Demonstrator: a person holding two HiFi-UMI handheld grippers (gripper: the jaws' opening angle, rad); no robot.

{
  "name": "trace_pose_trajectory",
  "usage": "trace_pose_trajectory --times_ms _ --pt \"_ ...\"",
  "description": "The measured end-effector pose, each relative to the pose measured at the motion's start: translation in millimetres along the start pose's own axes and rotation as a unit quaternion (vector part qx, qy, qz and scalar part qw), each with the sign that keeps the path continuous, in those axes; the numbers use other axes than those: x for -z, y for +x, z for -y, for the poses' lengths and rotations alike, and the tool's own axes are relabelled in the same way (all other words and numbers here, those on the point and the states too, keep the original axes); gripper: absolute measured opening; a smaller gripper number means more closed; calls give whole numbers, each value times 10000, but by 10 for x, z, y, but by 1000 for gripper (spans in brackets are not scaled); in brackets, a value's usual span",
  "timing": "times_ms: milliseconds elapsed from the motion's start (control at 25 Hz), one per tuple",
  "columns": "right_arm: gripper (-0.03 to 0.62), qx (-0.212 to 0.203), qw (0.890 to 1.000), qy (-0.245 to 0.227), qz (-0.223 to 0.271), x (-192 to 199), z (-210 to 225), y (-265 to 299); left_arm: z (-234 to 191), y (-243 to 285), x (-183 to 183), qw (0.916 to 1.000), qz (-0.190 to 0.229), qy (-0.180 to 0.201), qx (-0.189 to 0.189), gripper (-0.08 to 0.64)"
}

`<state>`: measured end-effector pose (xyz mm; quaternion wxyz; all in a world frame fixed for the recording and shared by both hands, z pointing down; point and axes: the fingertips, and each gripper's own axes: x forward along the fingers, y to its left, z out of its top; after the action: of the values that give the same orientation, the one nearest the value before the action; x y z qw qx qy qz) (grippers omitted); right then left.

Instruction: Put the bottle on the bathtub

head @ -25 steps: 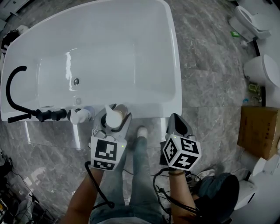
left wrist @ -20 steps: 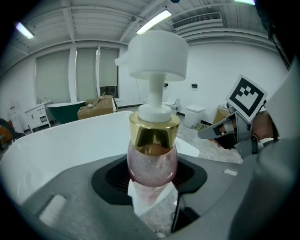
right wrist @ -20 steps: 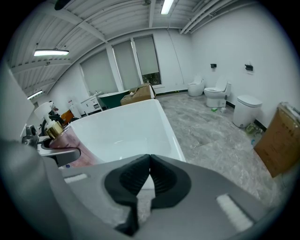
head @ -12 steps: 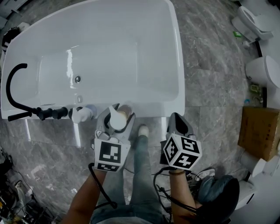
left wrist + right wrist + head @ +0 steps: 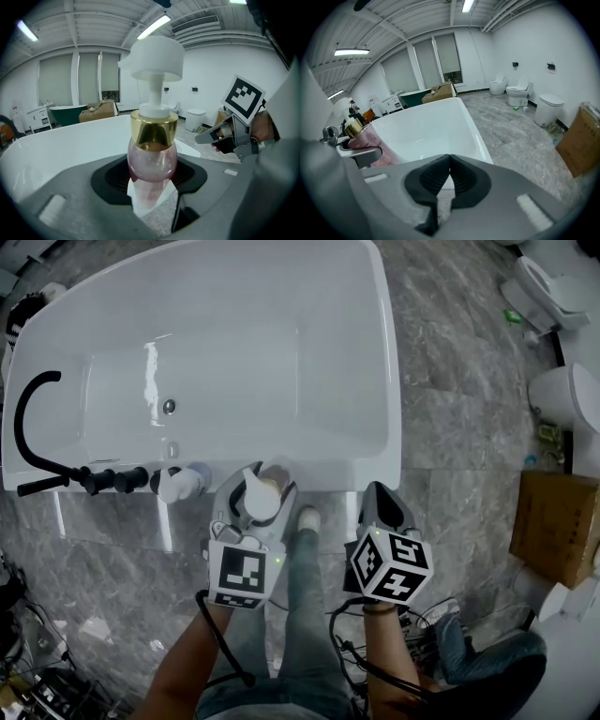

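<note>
The base of the bottle (image 5: 152, 157) is hidden within the left gripper (image 5: 152, 180); whether it touches the bathtub (image 5: 386, 381) rim cannot be told

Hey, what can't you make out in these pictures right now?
- Base of the bottle: left gripper view, hidden between the jaws of the left gripper.
- Whether it touches the bathtub rim: head view, pump head and gripper cover it.
- Cardboard box: head view, cut off by the right edge.

A black curved spout (image 5: 28, 418) arches at nine o'clock. White toilets (image 5: 562, 395) stand on the grey marble floor (image 5: 459, 352) toward two o'clock, a cardboard box (image 5: 553, 521) at three, tangled cables (image 5: 28, 671) at seven.
</note>
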<state>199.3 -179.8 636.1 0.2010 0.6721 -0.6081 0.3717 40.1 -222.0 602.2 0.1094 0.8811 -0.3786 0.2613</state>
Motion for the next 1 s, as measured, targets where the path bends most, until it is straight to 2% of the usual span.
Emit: trace_pose_trajectory --times_ms 640,1000 --pt "3 -87 9999 -75 -59 -97 -75 99 41 75 -44 9991 85 -190 360 236" --pt "3 -215 9996 -148 -92 -139 -189 148 64 55 -45 9984 142 -299 458 275"
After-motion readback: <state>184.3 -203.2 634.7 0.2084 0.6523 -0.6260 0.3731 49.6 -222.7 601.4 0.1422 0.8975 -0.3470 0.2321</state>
